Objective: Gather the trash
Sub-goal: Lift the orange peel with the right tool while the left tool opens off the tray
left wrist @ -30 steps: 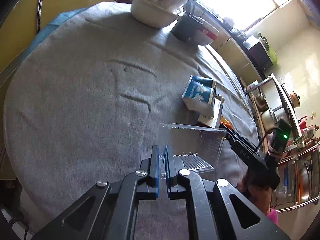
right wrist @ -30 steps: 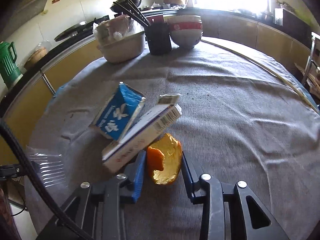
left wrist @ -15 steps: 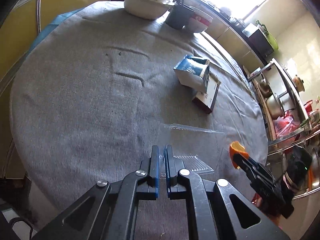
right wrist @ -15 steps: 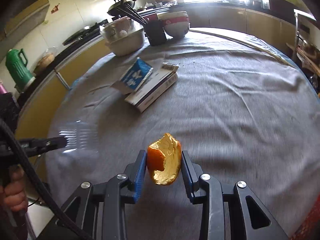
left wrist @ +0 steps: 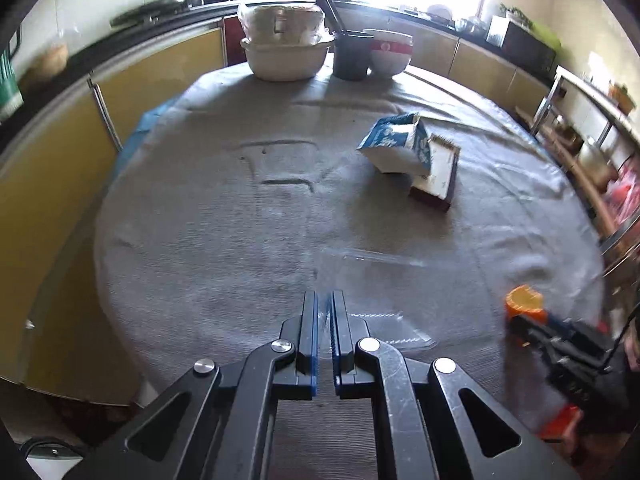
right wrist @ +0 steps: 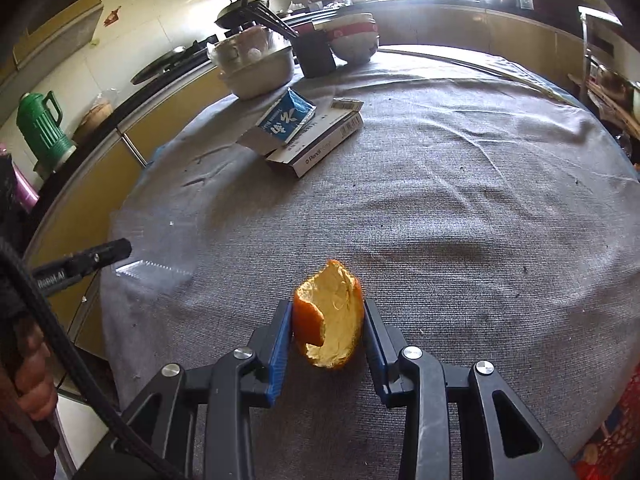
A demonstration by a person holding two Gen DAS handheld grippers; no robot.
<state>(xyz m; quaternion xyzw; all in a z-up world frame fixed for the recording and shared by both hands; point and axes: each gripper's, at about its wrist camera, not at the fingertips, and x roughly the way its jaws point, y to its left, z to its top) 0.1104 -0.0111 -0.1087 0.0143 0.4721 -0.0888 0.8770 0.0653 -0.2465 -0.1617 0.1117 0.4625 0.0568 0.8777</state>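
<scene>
Peel (right wrist: 330, 316) sits between the right gripper's (right wrist: 326, 334) pads over the near table (right wrist: 460, 208) edge, its jaws having just eased slightly wider around it, while the left gripper (left wrist: 325, 322) is clamped on a clear tray (left wrist: 380, 316). Best to bring peel over tray before letting go, keeping the tray level. Only the right view shows the peel's pale inside; only the left shows the tray's full outline, with both boxes (left wrist: 412, 156) beyond.

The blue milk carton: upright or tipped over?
Tipped over: the blue milk carton lies on its side, leaning on the flat box.
</scene>
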